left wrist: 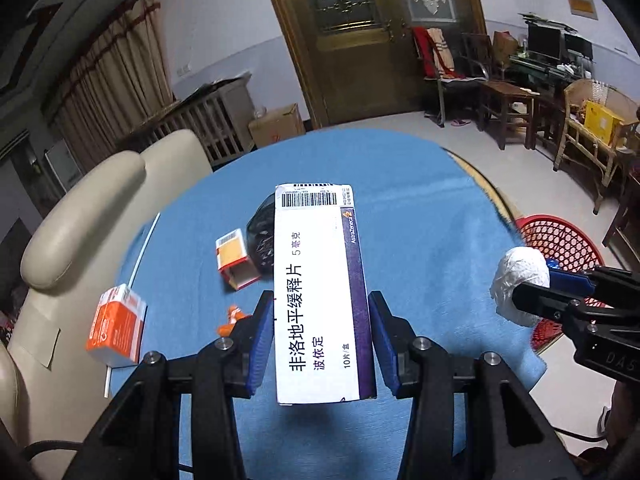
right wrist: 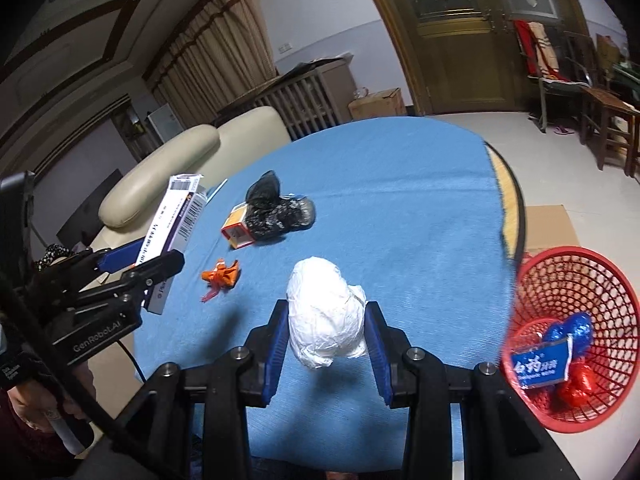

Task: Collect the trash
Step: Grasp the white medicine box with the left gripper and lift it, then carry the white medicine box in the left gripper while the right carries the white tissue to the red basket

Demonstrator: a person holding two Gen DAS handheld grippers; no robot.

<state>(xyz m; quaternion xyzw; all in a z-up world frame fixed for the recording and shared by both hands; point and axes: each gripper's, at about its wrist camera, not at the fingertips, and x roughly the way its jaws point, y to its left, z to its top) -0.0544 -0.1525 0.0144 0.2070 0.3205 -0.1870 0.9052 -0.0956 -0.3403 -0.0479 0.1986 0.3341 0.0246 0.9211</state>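
- Left wrist view: off the left gripper's (left wrist: 320,336) left side the blue tablecloth (left wrist: 420,200) ends against a cream sofa (left wrist: 80,220); an orange-and-white carton (left wrist: 116,330) sits right at that edge over a thin white stick (left wrist: 136,256).
- Ahead-left of its fingers lie a small orange box (left wrist: 234,258) and a black crumpled bag (left wrist: 262,240), touching; bare cloth runs beyond to the far rim.
- Both blue pads press the long sides of a white-and-purple medicine box (left wrist: 320,292) with a barcode at its far end, held above the cloth.
- Right wrist view: the right gripper (right wrist: 326,336) is closed on a crumpled white wad (right wrist: 326,312) above the cloth, with an orange scrap (right wrist: 222,274) ahead-left.
- Past the table's right edge, a red mesh basket (right wrist: 600,276) stands on the floor holding blue and red wrappers (right wrist: 560,356).
- Wooden doors (right wrist: 460,32) and chairs (right wrist: 600,120) stand far ahead.
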